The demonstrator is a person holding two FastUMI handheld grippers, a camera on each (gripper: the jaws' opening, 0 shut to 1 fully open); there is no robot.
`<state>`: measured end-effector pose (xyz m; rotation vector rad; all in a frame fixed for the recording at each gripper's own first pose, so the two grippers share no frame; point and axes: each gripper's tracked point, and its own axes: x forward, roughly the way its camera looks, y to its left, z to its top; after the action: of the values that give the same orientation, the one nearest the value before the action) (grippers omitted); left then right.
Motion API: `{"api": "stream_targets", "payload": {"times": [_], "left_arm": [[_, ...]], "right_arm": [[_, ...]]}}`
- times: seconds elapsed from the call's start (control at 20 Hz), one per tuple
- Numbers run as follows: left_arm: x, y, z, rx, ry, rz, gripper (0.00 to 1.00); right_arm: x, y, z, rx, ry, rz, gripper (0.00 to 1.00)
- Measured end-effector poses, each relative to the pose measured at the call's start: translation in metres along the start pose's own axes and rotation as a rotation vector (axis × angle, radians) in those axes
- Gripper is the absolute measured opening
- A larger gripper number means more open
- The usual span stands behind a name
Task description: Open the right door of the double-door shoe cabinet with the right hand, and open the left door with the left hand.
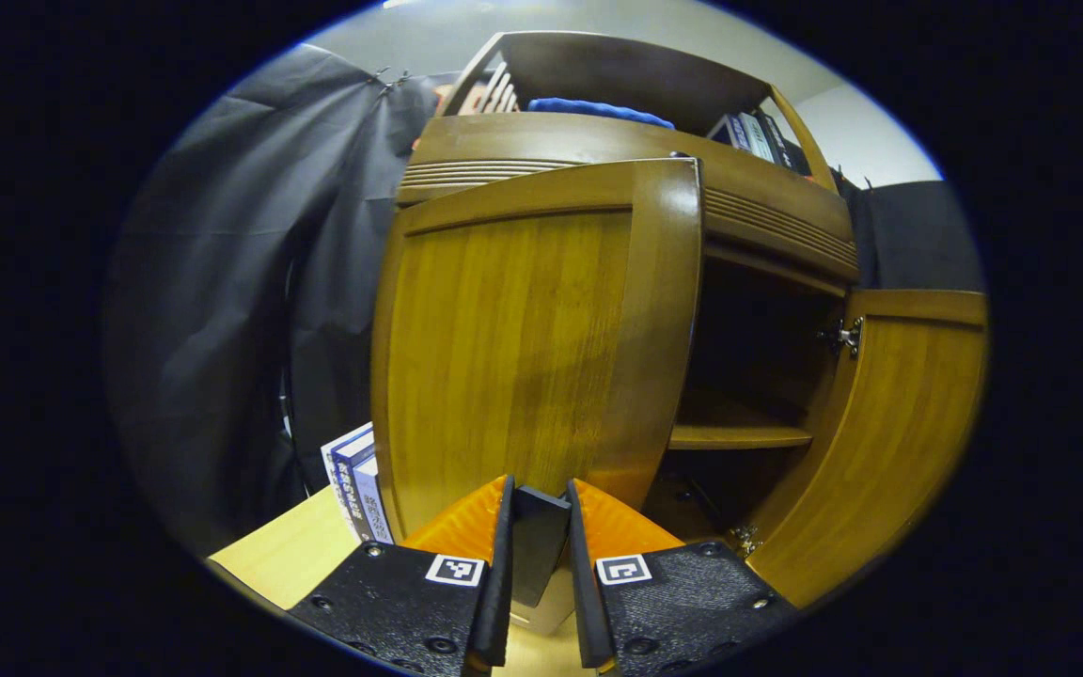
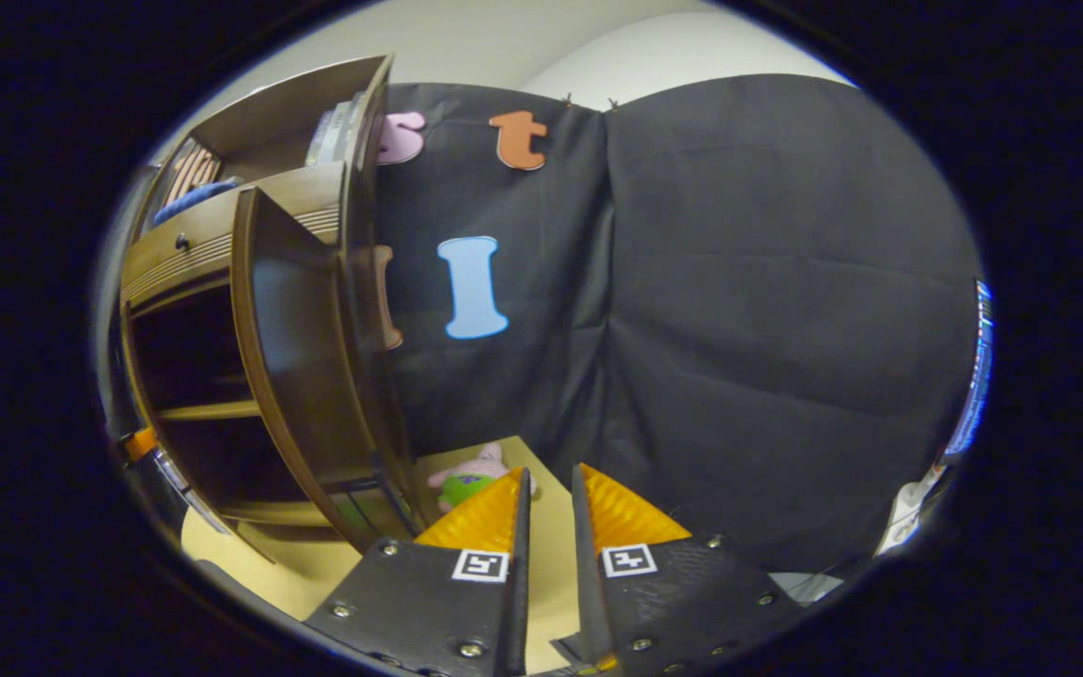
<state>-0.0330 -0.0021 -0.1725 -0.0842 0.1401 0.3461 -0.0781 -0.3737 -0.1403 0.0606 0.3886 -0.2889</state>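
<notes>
**Left door gripped at its lower edge, right door already swung wide**

In the left gripper view the left tongs (image 1: 541, 512) are clenched on a dark handle (image 1: 538, 545) at the bottom of the left door (image 1: 513, 348), one finger on each side of it. The door is a stiff panel of glossy, honey-brown wood with a raised frame and a flat, grained centre; it stands partly open, its free edge turned towards the dark interior. It should swing rigidly on its hinges with little weight, but the lacquer looks slippery, so the handle is the sound place to hold, not the face. The right door (image 1: 889, 442) stands open at the right, its metal hinge (image 1: 844, 336) showing near the top, with a wooden shelf (image 1: 739, 435) between the doors.

In the right gripper view the right tongs (image 2: 548, 508) hang free with a narrow gap between the fingers, grasping nothing, pointed at the black cloth wall and well apart from the shoe cabinet (image 2: 250, 310) at the left. A small plush toy (image 2: 471, 475) lies on the pale counter (image 2: 316, 564) beside the cabinet's foot
</notes>
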Motion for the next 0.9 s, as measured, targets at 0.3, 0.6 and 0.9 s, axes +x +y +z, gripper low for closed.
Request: {"api": "stream_targets", "payload": {"times": [0.3,0.6,0.9], "left_arm": [[-0.022,0.018,0.002,-0.044,0.001,-0.023,0.30],[-0.034,0.031,0.003,-0.073,0.006,-0.046,0.31],[-0.054,0.057,0.006,-0.057,0.004,-0.002,0.39]], "right_arm": [[0.027,0.016,0.000,-0.007,0.024,0.097,0.22],[0.045,0.031,0.003,-0.030,0.031,0.134,0.22],[0.052,0.036,-0.004,-0.038,0.042,0.136,0.23]]}}
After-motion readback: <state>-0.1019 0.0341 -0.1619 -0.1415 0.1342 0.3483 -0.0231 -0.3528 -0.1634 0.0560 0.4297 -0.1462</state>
